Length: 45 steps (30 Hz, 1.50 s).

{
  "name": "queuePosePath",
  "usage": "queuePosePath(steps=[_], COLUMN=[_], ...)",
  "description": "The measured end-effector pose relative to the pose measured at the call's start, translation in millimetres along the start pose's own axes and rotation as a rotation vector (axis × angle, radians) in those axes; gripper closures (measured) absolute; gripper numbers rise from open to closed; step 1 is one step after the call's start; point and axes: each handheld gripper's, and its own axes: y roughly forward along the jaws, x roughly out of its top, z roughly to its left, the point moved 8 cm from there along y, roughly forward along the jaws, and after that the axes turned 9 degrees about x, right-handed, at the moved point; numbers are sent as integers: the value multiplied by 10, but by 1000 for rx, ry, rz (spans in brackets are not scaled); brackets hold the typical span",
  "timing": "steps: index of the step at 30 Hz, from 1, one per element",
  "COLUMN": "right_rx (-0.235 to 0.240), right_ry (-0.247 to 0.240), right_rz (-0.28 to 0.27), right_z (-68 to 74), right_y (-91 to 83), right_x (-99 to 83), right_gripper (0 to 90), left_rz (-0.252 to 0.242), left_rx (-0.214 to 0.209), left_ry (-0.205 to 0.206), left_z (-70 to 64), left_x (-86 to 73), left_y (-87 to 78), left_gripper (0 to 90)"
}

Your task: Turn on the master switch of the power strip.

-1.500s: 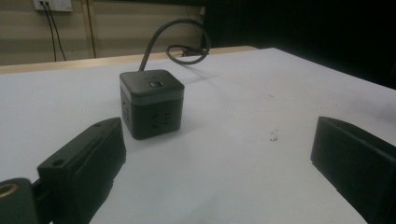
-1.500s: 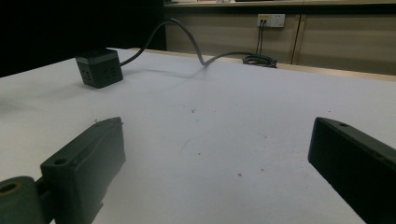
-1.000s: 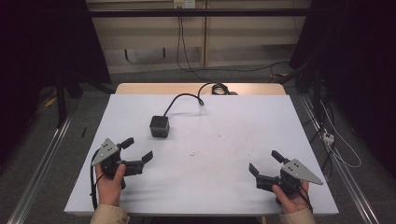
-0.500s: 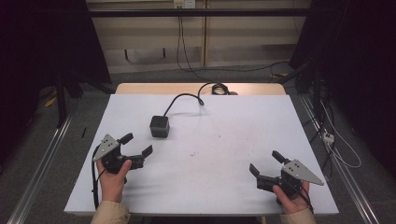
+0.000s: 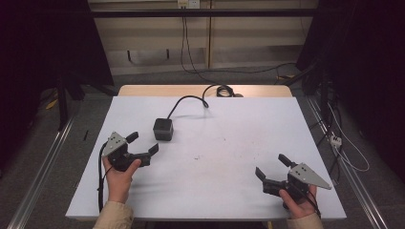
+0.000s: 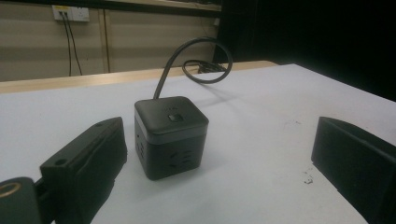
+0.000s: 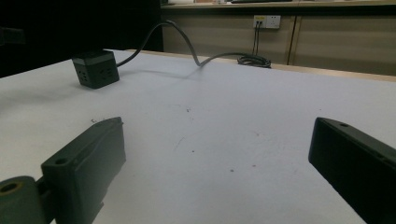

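Left gripper (image 5: 142, 144) jaws spread wide, nothing between them, aimed at the black cube power strip (image 5: 163, 129) just ahead, not touching. Left gripper view: cube (image 6: 171, 135) sits between the jaw tips but farther off, showing a top button and socket slots on its sides, detail the high view lacks. Right gripper (image 5: 270, 166) jaws also wide apart, empty, low over the white table (image 5: 229, 138) near its front right, well apart from the cube. Right gripper view: cube (image 7: 95, 68) far off at upper left, small dark specks on the table surface. High view: cube's cable (image 5: 187, 100) arcs back to a coil at the table's far edge.
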Motion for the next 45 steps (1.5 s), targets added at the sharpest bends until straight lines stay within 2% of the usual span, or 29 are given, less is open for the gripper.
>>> queuePosePath(steps=[8, 11, 17, 18, 28, 40, 45], right_rx=[5, 6, 4, 6, 8, 9, 9], right_ry=[-7, -10, -5, -5, -9, -13, -16], right_rz=[1, 1, 1, 1, 2, 1, 2], right_z=[17, 19, 16, 17, 16, 18, 20], right_y=[11, 13, 10, 11, 16, 17, 18], right_x=[0, -1, 0, 0, -3, 0, -1], right_gripper=[37, 37, 37, 37, 38, 38, 38], left_rz=[15, 27, 30, 33, 30, 45, 49], left_rx=[4, 5, -1, 4, 7, 8, 5], left_ry=[10, 26, 25, 38, 29, 43, 55], left_z=[-4, -15, -36, -32, -15, 2, -4], left_x=[6, 16, 24, 28, 43, 53, 59], left_y=[76, 112, 159, 175, 230, 310, 342], left_gripper=[33, 38, 50, 51, 54, 64, 94])
